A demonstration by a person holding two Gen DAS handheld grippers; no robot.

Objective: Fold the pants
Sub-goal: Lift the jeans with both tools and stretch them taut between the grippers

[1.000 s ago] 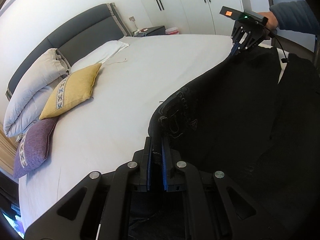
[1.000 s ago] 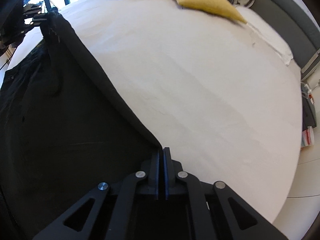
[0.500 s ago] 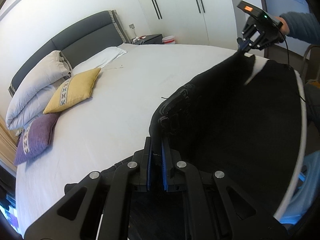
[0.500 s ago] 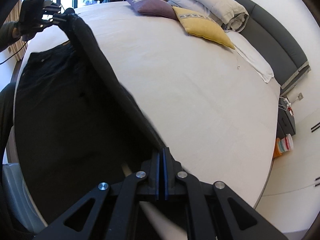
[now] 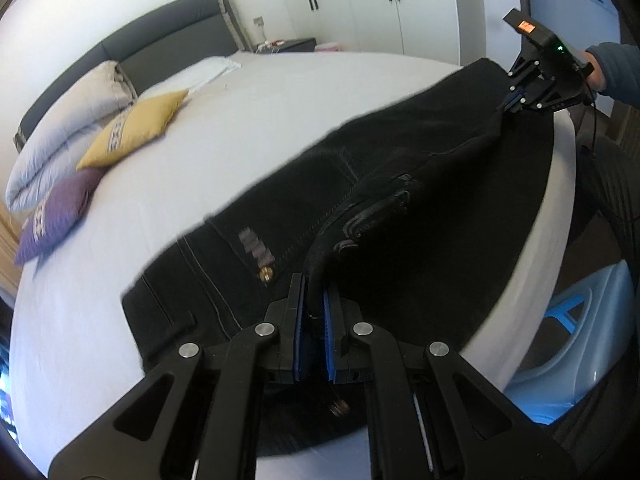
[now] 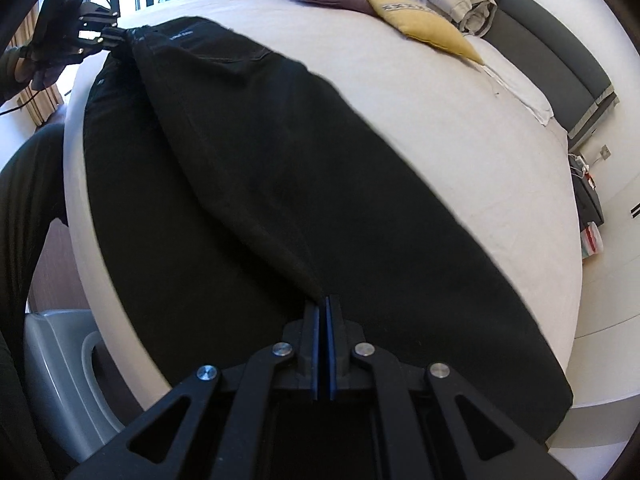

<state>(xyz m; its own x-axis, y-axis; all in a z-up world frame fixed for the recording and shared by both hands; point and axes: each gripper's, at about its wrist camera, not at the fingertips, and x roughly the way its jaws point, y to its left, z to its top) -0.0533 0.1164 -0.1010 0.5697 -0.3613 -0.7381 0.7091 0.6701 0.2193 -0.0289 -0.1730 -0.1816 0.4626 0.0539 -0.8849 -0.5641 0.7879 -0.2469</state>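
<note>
— Lying along the near edge of the bed [image 5: 280, 92], what garment is shown?

— Black pants [image 5: 420, 208], spread flat on the white sheet, with one layer lifted into a ridge that runs between the two grippers. A button and pale stitching show at the waist end in the left wrist view.

— How does the left gripper [image 5: 311, 320] stand?

— Its jaws are pinched narrow on a thick fold of the waistband, the cloth rising between the blue pads [image 5: 328, 340].

— And the right gripper [image 6: 322, 332]?

— Its jaws are all but together, clamped on the thin edge of a leg near the hem. In the left wrist view it appears at the far end of the pants, held by a hand [image 5: 596, 72] in a blue sleeve, near the bed's corner.

— What occupies the head of the bed?

— A yellow cushion [image 5: 132, 132], a purple cushion [image 5: 56, 216] and a folded grey duvet [image 5: 64, 128], well apart from the pants, before a dark headboard [image 5: 168, 36].

— Beside the bed?

— A pale blue plastic stool [image 5: 576, 340], just off the near edge.
</note>
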